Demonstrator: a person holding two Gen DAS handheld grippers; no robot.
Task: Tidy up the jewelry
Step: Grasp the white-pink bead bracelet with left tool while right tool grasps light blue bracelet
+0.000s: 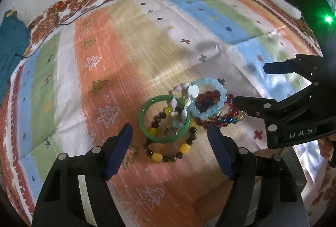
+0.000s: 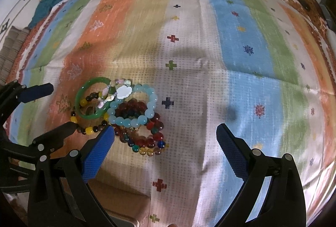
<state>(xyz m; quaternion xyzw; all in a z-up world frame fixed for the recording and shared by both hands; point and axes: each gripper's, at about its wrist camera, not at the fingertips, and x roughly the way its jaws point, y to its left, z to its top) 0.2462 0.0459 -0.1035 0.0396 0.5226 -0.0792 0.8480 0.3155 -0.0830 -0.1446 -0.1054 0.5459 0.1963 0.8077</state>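
Fingers on your left gripper (image 1: 170, 132) and right gripper (image 2: 166, 132) are spread apart w/ nothing gripped; bracelets (image 1: 187, 115) sit piled on the striped cloth (image 1: 126, 48), green bangle (image 1: 163, 120) just ahead of left.

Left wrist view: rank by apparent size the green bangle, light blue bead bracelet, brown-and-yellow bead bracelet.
1. Brown-and-yellow bead bracelet and green glassy bangle: similar loops, overlapping, so unranked.
2. Light blue round-bead bracelet: looks smaller, though it lies farther away.

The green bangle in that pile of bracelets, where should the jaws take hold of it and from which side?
Grip the green bangle at its bare left arc, coming from above with one jaw inside the ring and one outside. It lies flat, and its right side is buried under the shell bracelet and light blue bead bracelet.
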